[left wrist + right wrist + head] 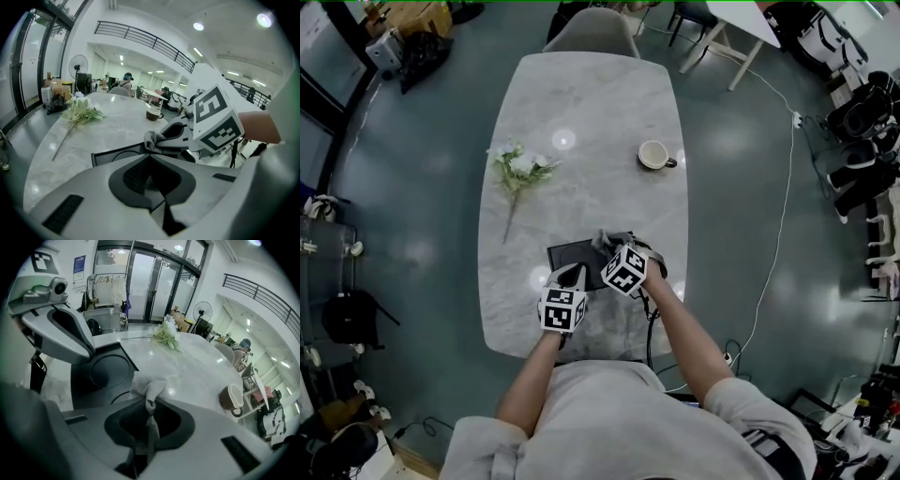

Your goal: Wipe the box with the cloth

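Note:
A flat dark box lies on the marble table near its front end. My left gripper is at the box's near edge, its jaws shut on the box. A grey cloth rests on the box's far right part. My right gripper is shut on the cloth, which bunches out in front of the jaws over the box. In the left gripper view the right gripper and cloth are just ahead, to the right.
A bunch of white flowers lies on the table's left half. A cup stands on the right half. A chair is at the far end. A white cable runs over the floor on the right.

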`<move>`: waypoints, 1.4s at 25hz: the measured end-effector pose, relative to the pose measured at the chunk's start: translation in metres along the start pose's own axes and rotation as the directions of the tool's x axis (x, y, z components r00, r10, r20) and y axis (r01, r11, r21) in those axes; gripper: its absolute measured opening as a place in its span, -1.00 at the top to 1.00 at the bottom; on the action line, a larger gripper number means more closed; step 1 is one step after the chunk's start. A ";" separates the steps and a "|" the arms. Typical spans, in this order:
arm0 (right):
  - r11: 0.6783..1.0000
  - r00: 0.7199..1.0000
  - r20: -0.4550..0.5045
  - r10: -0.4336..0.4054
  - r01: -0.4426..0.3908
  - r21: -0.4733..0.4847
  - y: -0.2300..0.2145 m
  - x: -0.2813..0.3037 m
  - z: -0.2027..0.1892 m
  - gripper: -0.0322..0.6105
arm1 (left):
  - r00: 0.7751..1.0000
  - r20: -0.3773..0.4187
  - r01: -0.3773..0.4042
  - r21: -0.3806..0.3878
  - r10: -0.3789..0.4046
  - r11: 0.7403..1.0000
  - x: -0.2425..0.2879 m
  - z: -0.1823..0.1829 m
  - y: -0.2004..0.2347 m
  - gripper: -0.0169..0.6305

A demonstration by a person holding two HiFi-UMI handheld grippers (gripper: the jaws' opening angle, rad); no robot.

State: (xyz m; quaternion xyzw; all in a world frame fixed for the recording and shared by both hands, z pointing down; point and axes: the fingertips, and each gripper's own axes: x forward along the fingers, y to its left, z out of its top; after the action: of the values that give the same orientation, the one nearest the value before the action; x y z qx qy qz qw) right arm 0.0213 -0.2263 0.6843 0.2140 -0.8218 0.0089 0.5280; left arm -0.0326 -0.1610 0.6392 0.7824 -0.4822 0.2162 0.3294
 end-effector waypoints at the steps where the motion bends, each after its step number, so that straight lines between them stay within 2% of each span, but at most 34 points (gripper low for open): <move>1: 1.000 1.000 0.006 0.001 -0.001 0.004 0.000 0.000 0.001 0.76 | 1.000 0.002 -0.003 -0.009 0.003 1.000 0.000 0.000 0.003 0.88; 12: 0.995 0.999 0.042 0.013 -0.017 0.096 0.011 -0.006 -0.004 0.76 | 1.000 0.000 -0.017 -0.018 0.017 1.000 -0.004 -0.006 0.021 0.88; 15: 0.989 0.999 0.042 0.011 -0.017 0.150 0.018 -0.008 -0.009 0.76 | 1.000 -0.012 -0.013 -0.015 0.012 1.000 -0.008 -0.015 0.021 0.88; 22: 0.979 0.999 0.030 0.024 -0.029 0.201 0.033 -0.019 -0.017 0.76 | 1.000 -0.001 -0.010 0.001 0.010 1.000 -0.016 -0.014 0.020 0.88; 29: 0.970 0.999 0.032 -0.040 0.031 0.242 0.045 -0.029 -0.024 0.76 | 1.000 -0.004 0.000 0.019 0.000 1.000 -0.025 -0.022 0.017 0.88; 35: 0.966 0.997 0.046 -0.058 0.045 0.253 0.062 -0.038 -0.030 0.76 | 1.000 -0.009 0.016 0.043 -0.015 0.999 -0.029 -0.025 0.009 0.88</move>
State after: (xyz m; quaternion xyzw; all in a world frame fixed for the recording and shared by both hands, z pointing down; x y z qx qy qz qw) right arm 0.0377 -0.1495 0.6774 0.3007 -0.8218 0.0939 0.4748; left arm -0.0540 -0.1280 0.6406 0.7922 -0.4698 0.2276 0.3162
